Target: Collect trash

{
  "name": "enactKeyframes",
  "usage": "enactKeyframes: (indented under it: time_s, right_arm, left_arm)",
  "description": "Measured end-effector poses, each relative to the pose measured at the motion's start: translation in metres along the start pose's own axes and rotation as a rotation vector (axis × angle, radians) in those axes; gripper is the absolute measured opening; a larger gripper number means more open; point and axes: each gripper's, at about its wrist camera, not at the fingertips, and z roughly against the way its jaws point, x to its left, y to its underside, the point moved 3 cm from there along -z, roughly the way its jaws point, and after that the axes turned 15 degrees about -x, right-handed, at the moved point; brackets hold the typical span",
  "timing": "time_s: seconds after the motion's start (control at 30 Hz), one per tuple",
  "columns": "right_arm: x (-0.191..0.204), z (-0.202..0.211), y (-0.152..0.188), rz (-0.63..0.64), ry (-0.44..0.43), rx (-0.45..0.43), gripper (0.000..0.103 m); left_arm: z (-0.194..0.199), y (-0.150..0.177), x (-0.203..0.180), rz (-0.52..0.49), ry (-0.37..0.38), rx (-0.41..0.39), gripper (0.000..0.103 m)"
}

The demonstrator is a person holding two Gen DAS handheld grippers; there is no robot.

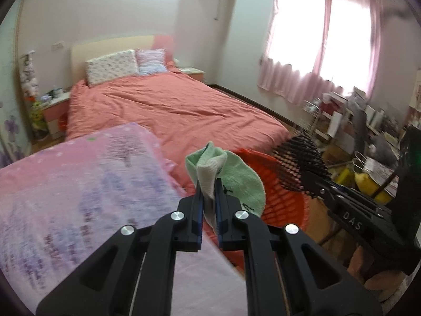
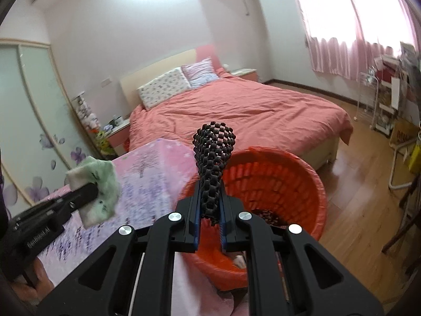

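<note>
We were in a bedroom with a coral bed (image 1: 168, 105). In the left wrist view, the left tongs (image 1: 209, 192) pinched a green cloth (image 1: 236, 181) just short of the orange basket (image 1: 286, 205), over the pink worktop (image 1: 79, 184).

In the right wrist view, the right tongs (image 2: 210, 200) pinched black netting (image 2: 213, 155) above the basket's rim (image 2: 315, 184). We judged both should clear the rim before release; open floor (image 2: 355, 184) lay right.
</note>
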Motion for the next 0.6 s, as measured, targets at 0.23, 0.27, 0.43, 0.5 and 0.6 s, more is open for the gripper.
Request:
enactKeyframes:
  time_s: [0.23,0.27,0.43,0.5,0.6]
  right_arm:
    - [-0.034,-0.036,0.008,-0.054,0.038,0.048,0.030]
    - [-0.037,-0.035,0.011,-0.057,0.047,0.051,0.035]
    - [-0.040,-0.026,0.022,-0.039,0.082,0.044,0.066]
    - [-0.037,-0.019,0.023,-0.029,0.095,0.037,0.074]
    - [-0.029,-0.005,0.019,-0.001,0.107,0.005,0.087]
  left_arm:
    - [-0.065,0.018,-0.025,-0.017,0.018,0.066,0.042]
    - [-0.071,0.021,-0.024,-0.023,0.006,0.074,0.045]
    - [-0.074,0.033,-0.005,-0.023,-0.055,0.094,0.057]
    - [-0.063,0.036,0.007,-0.030,-0.082,0.086,0.062]
    - [-0.037,0.037,0.023,-0.029,-0.124,0.057,0.072]
